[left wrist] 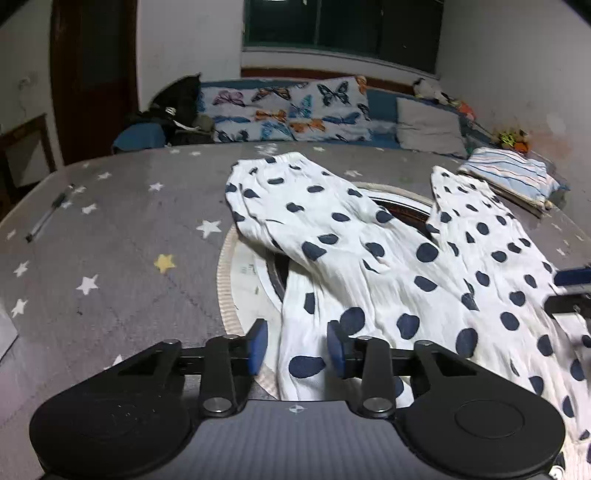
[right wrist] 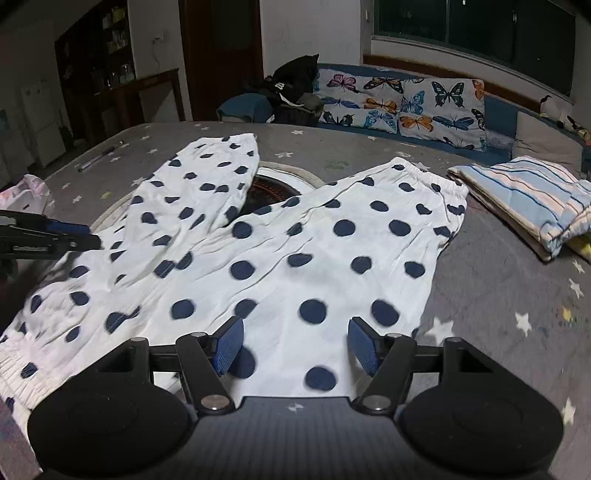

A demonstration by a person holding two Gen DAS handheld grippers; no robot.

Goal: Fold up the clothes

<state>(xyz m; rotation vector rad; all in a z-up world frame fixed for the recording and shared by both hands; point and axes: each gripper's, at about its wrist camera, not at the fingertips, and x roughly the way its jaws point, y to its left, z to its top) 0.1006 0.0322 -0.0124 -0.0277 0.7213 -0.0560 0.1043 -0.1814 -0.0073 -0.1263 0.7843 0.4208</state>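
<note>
Both jaws stand apart w/ nothing clamped. Left gripper (left wrist: 297,345): blue pads set narrow, white cloth seen in the gap between them, but pads don't press it. Right gripper (right wrist: 295,345): pads wider apart, hovering over the cloth, not touching as far as can be seen.

Task item: pants (right wrist: 280,243), white w/ navy dots, lying spread flat on a table (right wrist: 491,280) covered in grey cloth w/ small stars. Two legs run toward the far edge, splayed in a V; elastic cuffs at the far ends. Waistband, gathered elastic, sits at the near edge, toward the near left corner in the right wrist view. Fabric is wrinkled.

Under the pants, mid-table, a round insert (left wrist: 229,280) w/ pale ribbed rim; dark center shows between the legs.

Folded striped cloth (right wrist: 524,199), blue and white, lies near the far right corner, just beside the right leg cuff, apart from it. Pen (left wrist: 46,218) lies near the far left edge, well apart from the pants.

Left gripper's tip also shows at the left of the right wrist view, over the pants' left side.

Beyond the table: sofa w/ butterfly cushions (left wrist: 288,110), grey pillow (left wrist: 428,127), dark window (left wrist: 343,26), dark clothes pile (right wrist: 291,88).
</note>
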